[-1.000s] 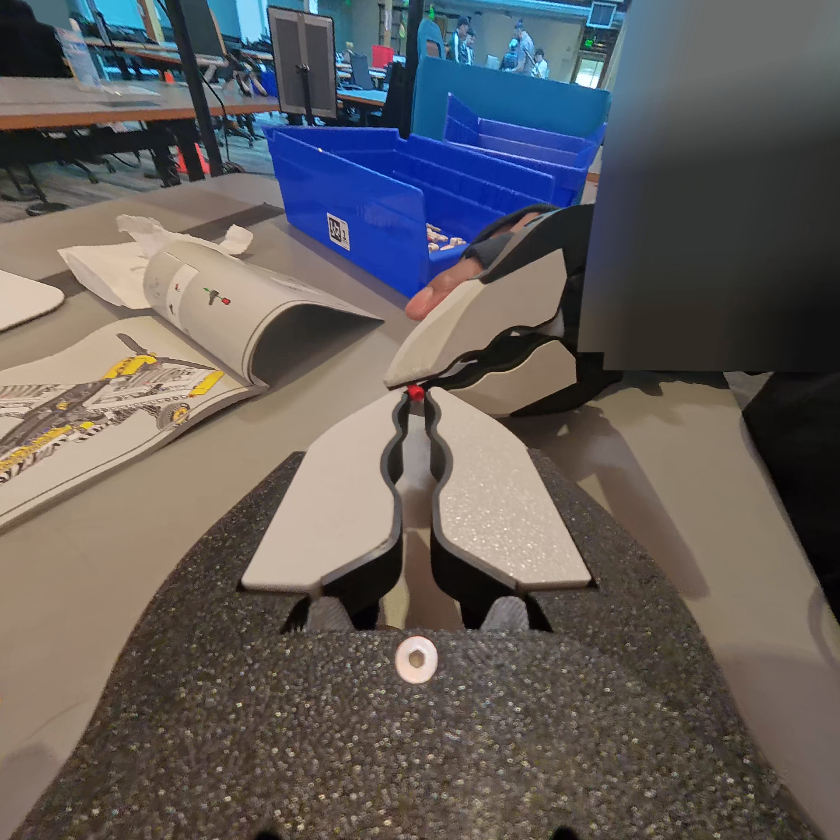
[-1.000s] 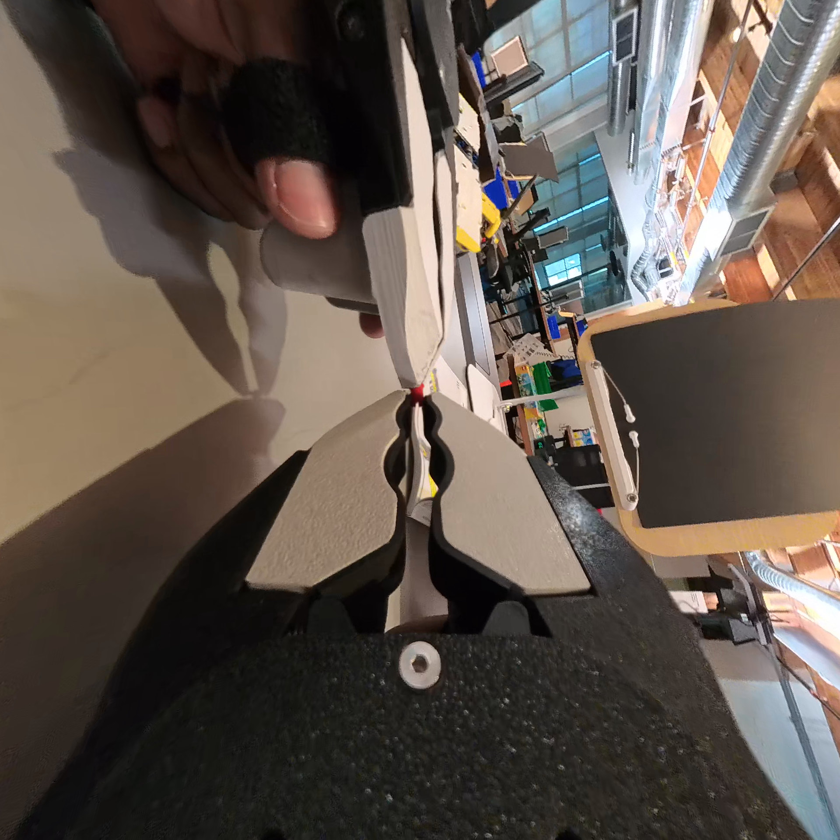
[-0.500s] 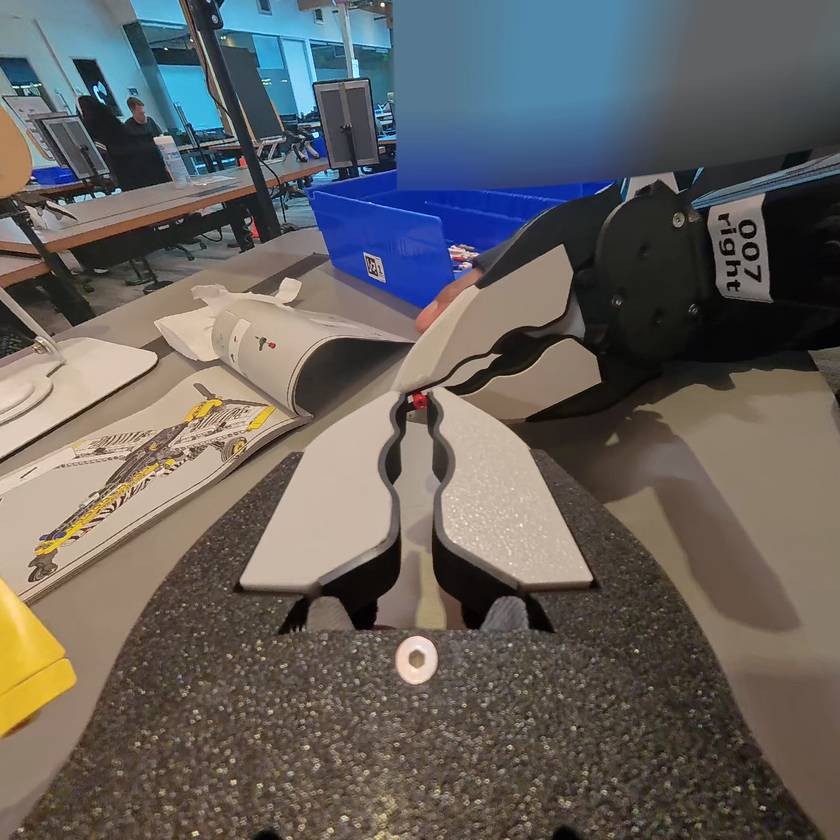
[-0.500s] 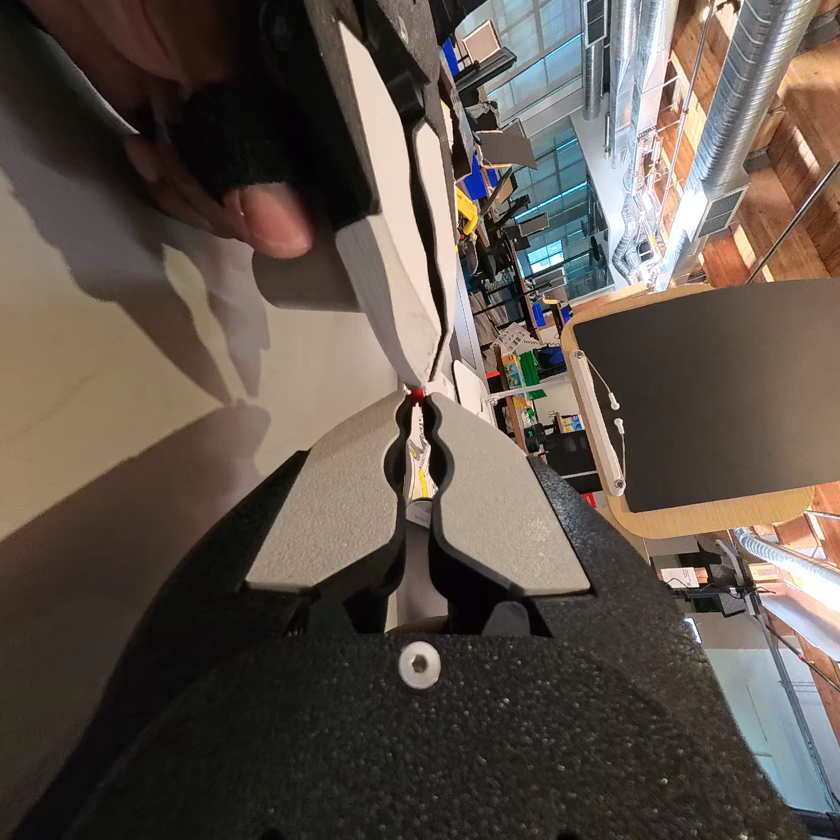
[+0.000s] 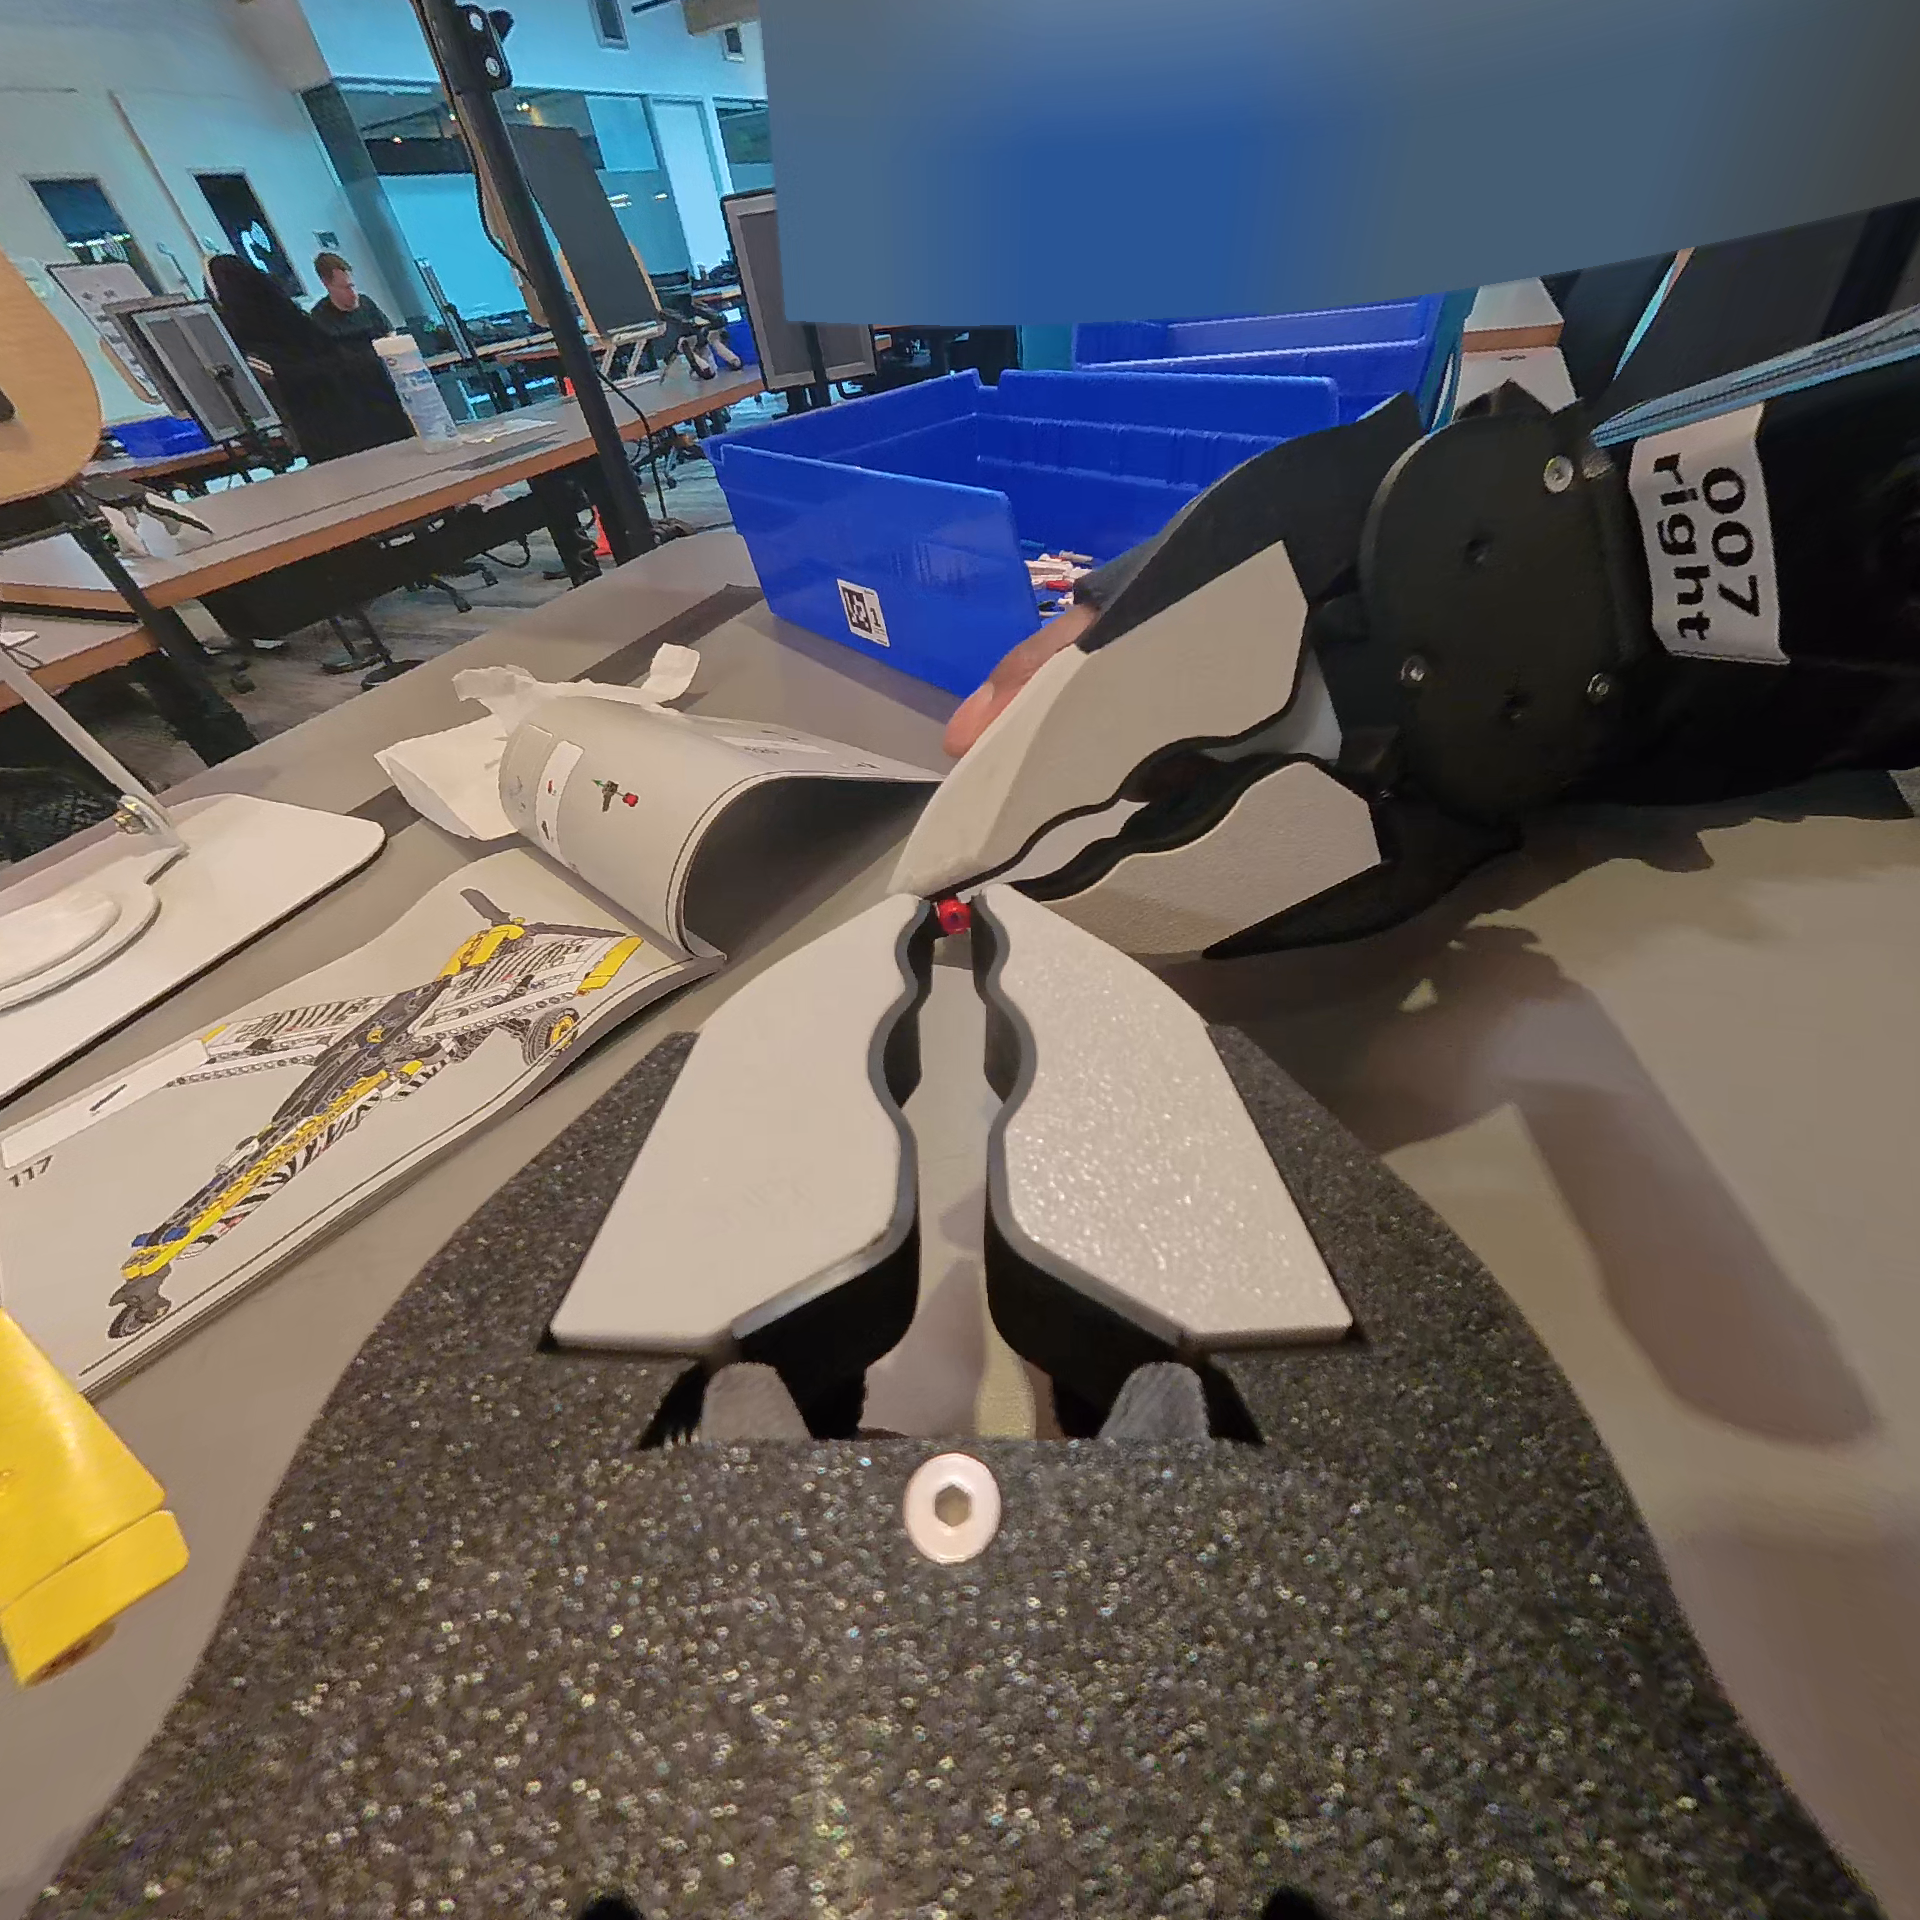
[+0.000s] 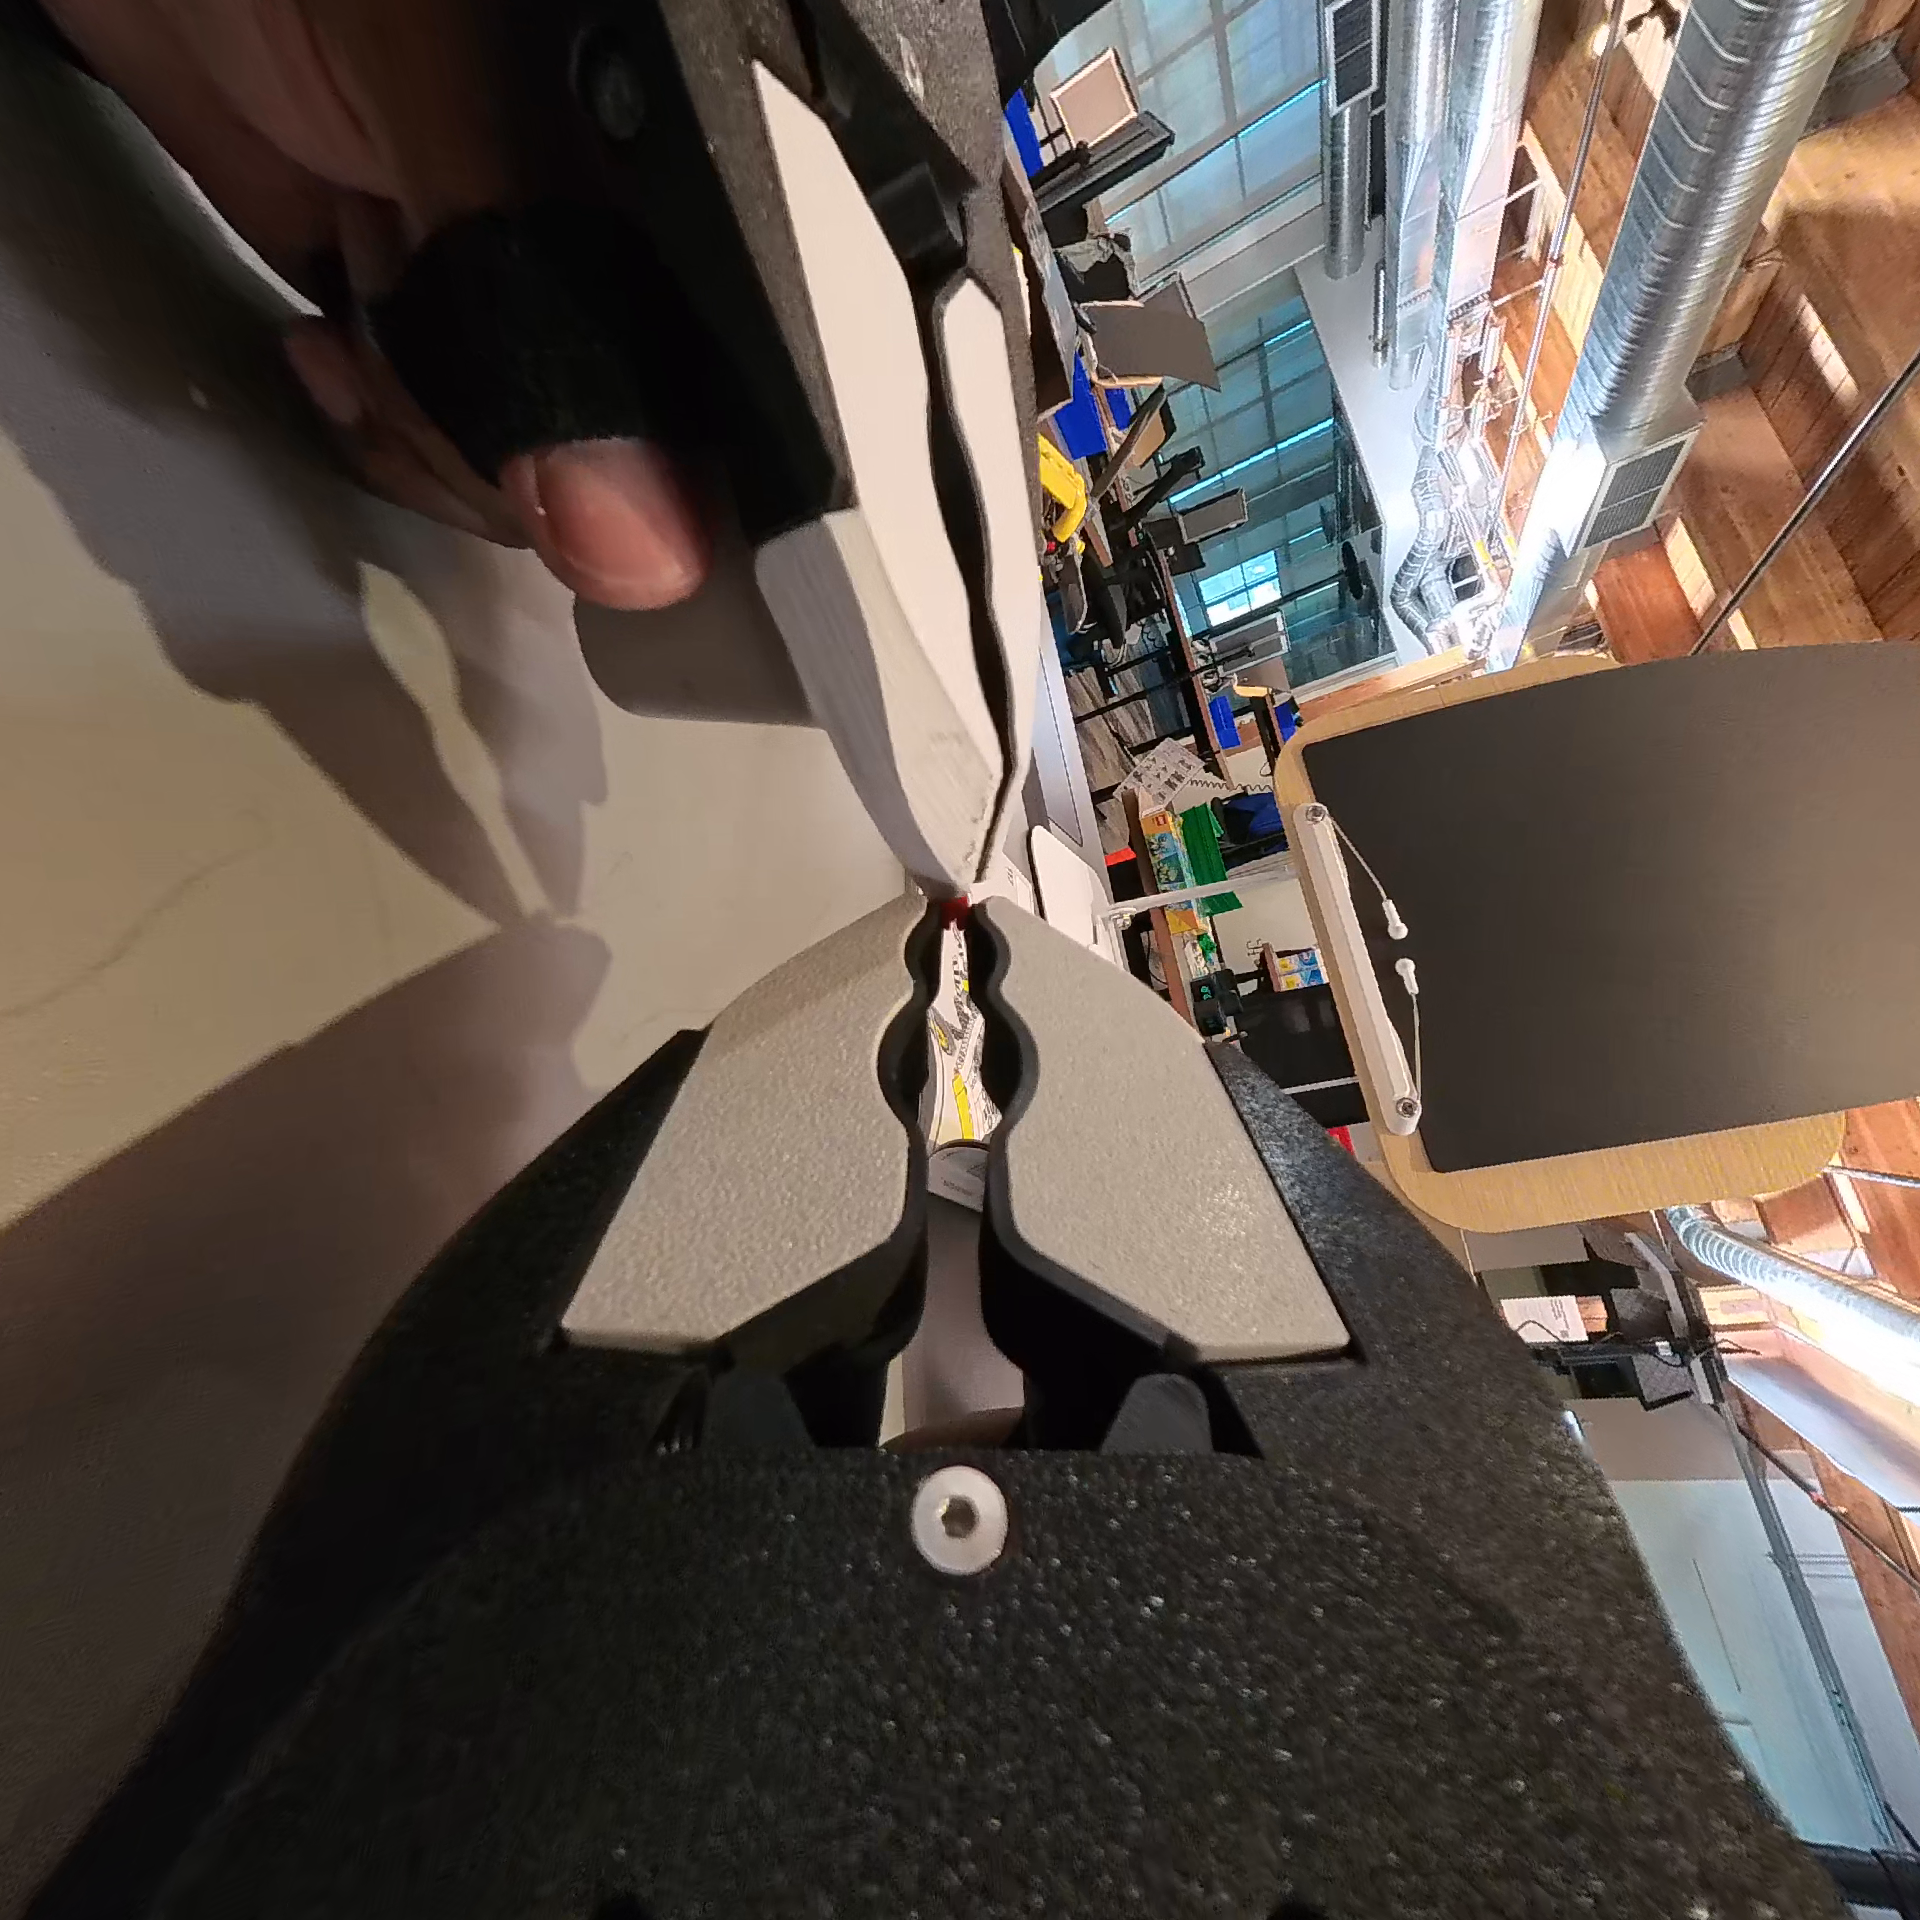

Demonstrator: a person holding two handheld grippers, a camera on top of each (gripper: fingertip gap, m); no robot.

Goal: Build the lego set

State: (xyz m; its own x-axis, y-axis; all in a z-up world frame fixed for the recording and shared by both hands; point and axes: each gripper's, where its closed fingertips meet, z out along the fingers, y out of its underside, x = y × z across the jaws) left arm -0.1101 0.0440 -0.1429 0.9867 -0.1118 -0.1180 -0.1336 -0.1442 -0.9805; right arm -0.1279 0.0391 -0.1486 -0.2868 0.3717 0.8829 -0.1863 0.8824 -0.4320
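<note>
A small red piece sits between the fingertips of my left gripper, which is shut on it just above the grey table. My right gripper comes in from the right, rolled on its side, and its closed tips meet the same piece. In the right wrist view the red piece shows pinched at the very end of my right gripper, and the left gripper comes down from above, tip to tip with it. A gloved hand holds the left gripper.
An open instruction booklet and crumpled white paper lie to the left. A blue bin with small parts stands behind. A yellow object is at the lower left, a white stand base farther left. My left and right fingertips are right by each other.
Both grippers stay tip to tip on the red piece. The left view has swung so the booklet and bin sit more to the right and the yellow object has come into view.
</note>
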